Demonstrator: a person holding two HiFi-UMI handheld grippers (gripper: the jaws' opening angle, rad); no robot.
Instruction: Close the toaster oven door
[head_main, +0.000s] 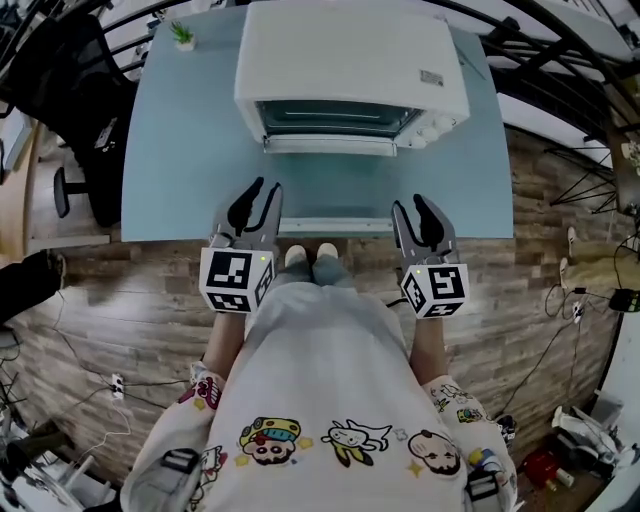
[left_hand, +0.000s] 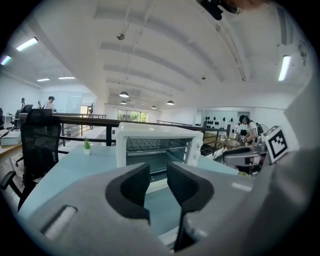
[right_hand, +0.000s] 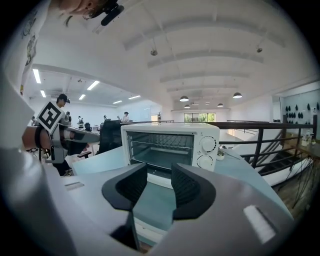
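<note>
A white toaster oven (head_main: 350, 70) stands at the back middle of a light-blue table (head_main: 170, 170). Its door (head_main: 330, 146) hangs open, folded down flat towards me, and the wire rack inside shows. My left gripper (head_main: 265, 187) hovers over the table's near edge, in front of the oven and to its left. Its jaws are open and hold nothing. On the right, my right gripper (head_main: 409, 202) hovers over the same edge, also open and empty. The left gripper view shows the oven (left_hand: 157, 145) beyond my left gripper (left_hand: 157, 172). The right gripper view shows the oven (right_hand: 170, 142) and its dials beyond my right gripper (right_hand: 159, 170).
A small potted plant (head_main: 183, 37) sits at the table's back left corner. A black office chair (head_main: 85, 110) stands left of the table. A dark railing (head_main: 560, 60) runs behind and to the right. Cables lie on the wooden floor (head_main: 130, 300).
</note>
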